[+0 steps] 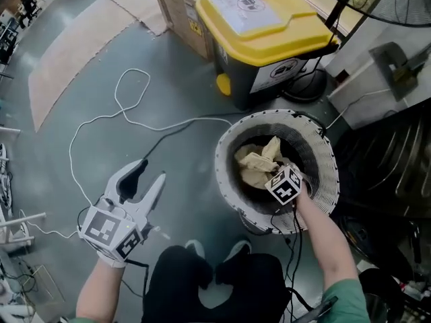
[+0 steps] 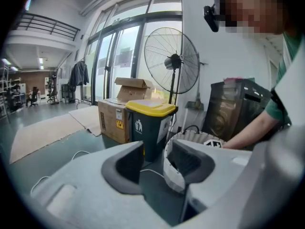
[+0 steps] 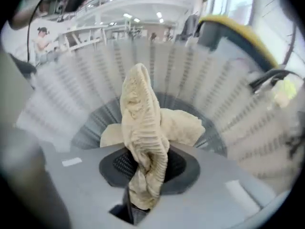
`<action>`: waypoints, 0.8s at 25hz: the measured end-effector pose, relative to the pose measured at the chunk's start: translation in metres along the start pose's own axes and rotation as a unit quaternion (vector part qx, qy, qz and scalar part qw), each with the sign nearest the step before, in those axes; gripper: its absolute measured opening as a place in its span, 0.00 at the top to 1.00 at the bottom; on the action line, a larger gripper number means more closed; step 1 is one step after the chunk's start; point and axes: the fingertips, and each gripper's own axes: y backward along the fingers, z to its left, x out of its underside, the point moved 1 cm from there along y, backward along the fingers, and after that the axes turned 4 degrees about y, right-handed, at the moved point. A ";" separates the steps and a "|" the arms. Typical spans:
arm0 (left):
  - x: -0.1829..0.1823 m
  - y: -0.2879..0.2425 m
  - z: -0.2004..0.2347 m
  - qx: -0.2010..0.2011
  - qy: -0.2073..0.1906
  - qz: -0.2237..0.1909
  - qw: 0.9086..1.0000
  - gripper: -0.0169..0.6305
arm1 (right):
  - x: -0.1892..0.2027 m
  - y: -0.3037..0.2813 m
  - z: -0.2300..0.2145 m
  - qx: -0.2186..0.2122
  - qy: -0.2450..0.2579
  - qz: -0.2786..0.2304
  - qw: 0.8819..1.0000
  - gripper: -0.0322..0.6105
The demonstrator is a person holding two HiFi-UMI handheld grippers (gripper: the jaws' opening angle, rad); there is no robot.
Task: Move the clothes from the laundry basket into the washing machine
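I have the right gripper (image 3: 147,166) pinching a cream ribbed garment (image 3: 143,123) down inside the white laundry basket (image 1: 327,155), with more cream cloth lying under it. My left gripper (image 1: 149,171) hangs over the floor beside the basket, jaws spread and empty. I judge this the pick-up step: next, lift the garment clear of the rim and carry it to the dark machine (image 1: 397,160) on the right, likely the washer.

No words or numbers are legible. The yellow-lidded bin (image 2: 152,125) has a white litter pictogram on its dark front and white labels on its lid and side, their print too small to read. The cardboard box (image 2: 110,118) carries a small yellow sticker
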 end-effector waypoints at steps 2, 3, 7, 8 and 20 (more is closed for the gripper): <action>-0.028 0.012 -0.014 0.005 0.008 0.001 1.000 0.68 | -0.018 0.049 -0.006 0.011 -0.050 -0.035 0.998 0.80; -0.042 0.018 -0.022 0.008 0.011 0.002 1.000 0.68 | -0.028 0.073 -0.010 0.012 -0.082 -0.055 0.995 0.80; -0.097 0.048 -0.053 0.024 0.022 0.014 0.999 0.69 | -0.064 0.170 -0.018 -0.012 -0.250 -0.142 0.958 0.80; -0.110 0.056 -0.060 0.029 0.026 0.018 0.999 0.69 | -0.073 0.194 -0.018 -0.024 -0.295 -0.164 0.941 0.80; -0.264 0.137 -0.108 0.052 0.033 0.029 0.998 0.69 | -0.175 0.466 -0.022 -0.008 -0.444 -0.298 0.845 0.80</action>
